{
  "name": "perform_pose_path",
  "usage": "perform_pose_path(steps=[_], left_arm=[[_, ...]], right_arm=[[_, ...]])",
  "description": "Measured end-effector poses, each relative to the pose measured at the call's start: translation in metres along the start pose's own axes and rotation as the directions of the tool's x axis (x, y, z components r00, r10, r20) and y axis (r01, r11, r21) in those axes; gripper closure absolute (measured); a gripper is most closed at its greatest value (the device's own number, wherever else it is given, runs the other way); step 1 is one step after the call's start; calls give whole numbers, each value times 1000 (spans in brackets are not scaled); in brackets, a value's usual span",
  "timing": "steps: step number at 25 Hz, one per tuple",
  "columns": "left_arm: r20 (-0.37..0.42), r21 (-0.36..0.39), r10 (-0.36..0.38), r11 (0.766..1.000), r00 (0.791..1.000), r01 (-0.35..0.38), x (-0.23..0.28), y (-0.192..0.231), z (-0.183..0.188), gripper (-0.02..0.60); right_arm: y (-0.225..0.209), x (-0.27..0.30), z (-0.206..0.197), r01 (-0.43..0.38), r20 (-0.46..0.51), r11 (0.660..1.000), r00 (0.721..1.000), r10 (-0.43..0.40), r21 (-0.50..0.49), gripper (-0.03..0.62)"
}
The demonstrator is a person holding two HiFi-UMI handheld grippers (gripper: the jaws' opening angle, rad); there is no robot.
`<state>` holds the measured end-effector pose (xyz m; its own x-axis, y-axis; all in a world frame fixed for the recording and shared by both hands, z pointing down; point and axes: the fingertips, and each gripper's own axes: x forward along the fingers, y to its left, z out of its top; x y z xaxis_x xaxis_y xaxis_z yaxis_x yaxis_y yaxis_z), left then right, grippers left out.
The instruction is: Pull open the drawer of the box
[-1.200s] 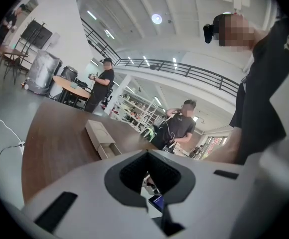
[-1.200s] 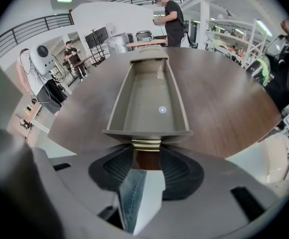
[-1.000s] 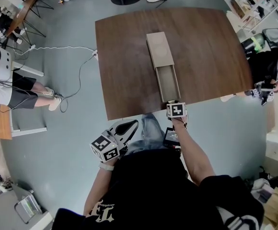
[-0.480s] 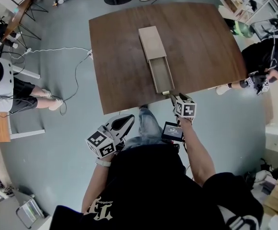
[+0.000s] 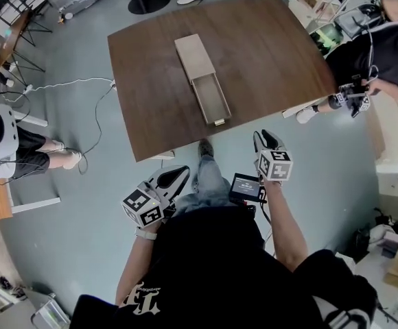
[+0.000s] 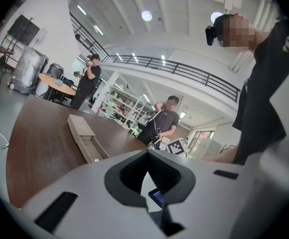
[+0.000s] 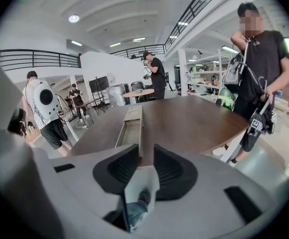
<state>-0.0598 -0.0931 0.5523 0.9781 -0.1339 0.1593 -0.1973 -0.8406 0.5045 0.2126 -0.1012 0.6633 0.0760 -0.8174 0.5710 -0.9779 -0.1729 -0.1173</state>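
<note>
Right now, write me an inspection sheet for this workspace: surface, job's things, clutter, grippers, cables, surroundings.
Surface: brown wooden table, bare apart from the box.
Job's things: long box lies on the table; its drawer is pulled out toward the person, and the inside looks empty.
Clutter: nothing seen on the table.
Grippers: left gripper is held off the table, fingers together, nothing in them. Right gripper is past the table's near edge, clear of the drawer; its fingers have just been closing, they are apart, nothing between them.
Cables: white cable runs across the floor left of the table.
Surroundings: grey floor; one person stands at the table's right, another is at the left.
</note>
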Motion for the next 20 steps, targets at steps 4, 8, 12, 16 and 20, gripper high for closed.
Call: perform_pose_path(steps=[4,8,12,16,20], left_arm=[[-17,15,-23,1000,1000,23,12,-19,-7,578],[-21,37,-39,999,999,40,20,-40,-15,580],[-26,48,-40,998,999,42,34,-57,-22,579],[-27,39,-33,999,999,34,49,-88,-37,578],[-21,20,-25,999,999,26,65,-128,-59,579]], right_arm=[[-9,-30,3,-8,33,1000,999,8,-5,606],[-8,-57,3,-60,87,998,994,62,-28,606],[-6,-83,13,-121,164,988,977,136,-98,606],[-2,-127,5,-193,162,954,959,233,-229,606],[0,-182,-21,-250,105,894,945,309,-372,606]])
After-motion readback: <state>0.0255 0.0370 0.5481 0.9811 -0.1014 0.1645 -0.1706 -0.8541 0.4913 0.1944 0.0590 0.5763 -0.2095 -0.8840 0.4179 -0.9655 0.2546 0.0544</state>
